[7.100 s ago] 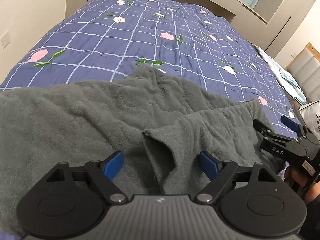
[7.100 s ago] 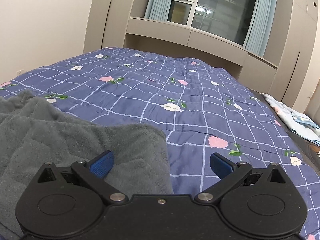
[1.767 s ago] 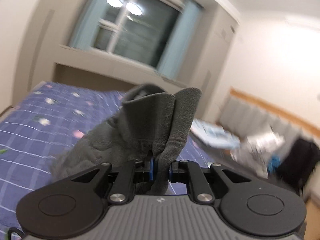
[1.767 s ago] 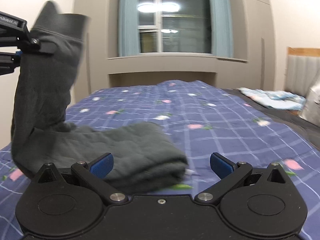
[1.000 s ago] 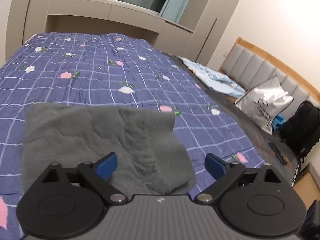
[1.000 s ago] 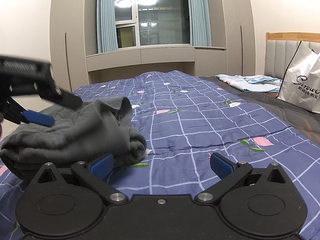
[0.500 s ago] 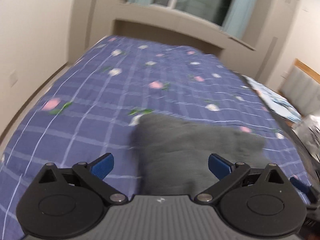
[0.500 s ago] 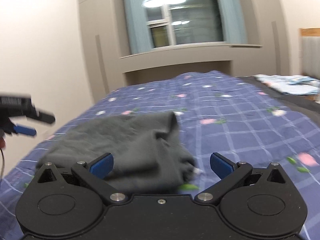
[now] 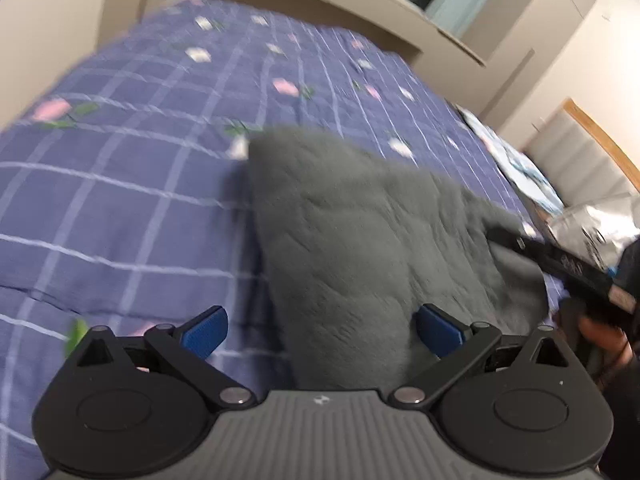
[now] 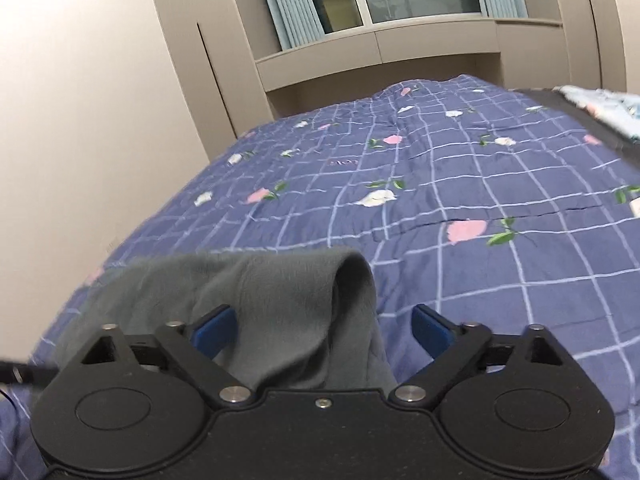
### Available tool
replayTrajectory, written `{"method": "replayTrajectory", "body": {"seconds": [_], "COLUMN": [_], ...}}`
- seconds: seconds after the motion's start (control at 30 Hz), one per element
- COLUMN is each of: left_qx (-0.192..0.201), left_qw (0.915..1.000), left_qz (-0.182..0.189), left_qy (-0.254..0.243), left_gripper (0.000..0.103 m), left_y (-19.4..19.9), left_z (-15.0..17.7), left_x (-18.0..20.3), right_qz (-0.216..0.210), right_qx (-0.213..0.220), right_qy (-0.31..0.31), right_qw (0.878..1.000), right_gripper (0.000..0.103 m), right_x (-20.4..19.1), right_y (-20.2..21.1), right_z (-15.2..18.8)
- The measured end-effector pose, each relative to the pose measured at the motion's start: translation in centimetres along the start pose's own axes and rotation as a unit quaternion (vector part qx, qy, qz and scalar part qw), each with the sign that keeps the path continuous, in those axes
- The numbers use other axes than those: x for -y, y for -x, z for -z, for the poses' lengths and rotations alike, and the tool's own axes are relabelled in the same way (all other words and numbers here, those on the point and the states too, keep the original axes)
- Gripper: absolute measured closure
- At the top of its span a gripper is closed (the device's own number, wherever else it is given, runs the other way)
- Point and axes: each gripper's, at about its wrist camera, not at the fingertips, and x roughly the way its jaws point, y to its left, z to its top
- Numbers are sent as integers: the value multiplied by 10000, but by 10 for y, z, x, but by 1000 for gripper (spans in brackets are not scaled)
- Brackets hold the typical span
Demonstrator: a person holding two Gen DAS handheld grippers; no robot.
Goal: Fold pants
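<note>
Dim indoor light, motion blur in left view, fisheye-bent edges, dark corners

I can read no text: white lettering on my right gripper (image 9: 576,270) (seen from the left wrist) is blurred.

Folded dark grey fleece pants (image 9: 360,240) lie on a bed covered by a blue-purple checked quilt with pink and white flowers (image 9: 132,184). Picture blurred throughout. Left gripper (image 9: 322,326), black with blue pads, low in frame; jaws spread wide, nothing pressed between them. Left blue pad (image 9: 204,330) sits over bare quilt, right blue pad (image 9: 440,330) over the near edge of the pants. At right edge, the black right gripper (image 9: 560,260) reaches over the pants' far corner; contact cannot be told. A hand (image 9: 604,334) holds it from below. Beige cabinets (image 9: 360,4) stand beyond the bed. Padded headboard with wooden trim (image 9: 584,152) at far right.
</note>
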Motion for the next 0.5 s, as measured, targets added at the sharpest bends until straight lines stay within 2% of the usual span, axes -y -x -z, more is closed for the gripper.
{"method": "replayTrajectory", "body": {"seconds": [0.13,0.17,0.2,0.3,0.5], "left_qx": [-278,-317,-337,-335,-309], "left_qw": [9991,9987,9985,9983,9982], "left_qz": [320,375,406,462,409], "left_qy": [101,134,139,102,303], "left_gripper": [2,2,3,5,6], "left_y": [-15,-17,-20,-24,-27], "left_z": [4,5,5,5,-1], "left_x": [1,1,1,5,10], "right_qz": [2,17,70,97,74], "right_qx": [-36,-1,40,104,269], "right_qy": [395,513,614,646,1101], "right_qw": [9992,9987,9981,9978,9935], "right_gripper": [38,48,64,84,92], "right_x": [-11,-14,-17,-18,-35], "right_y": [-1,0,3,7,5], "right_z": [-3,-4,-6,-16,-44]}}
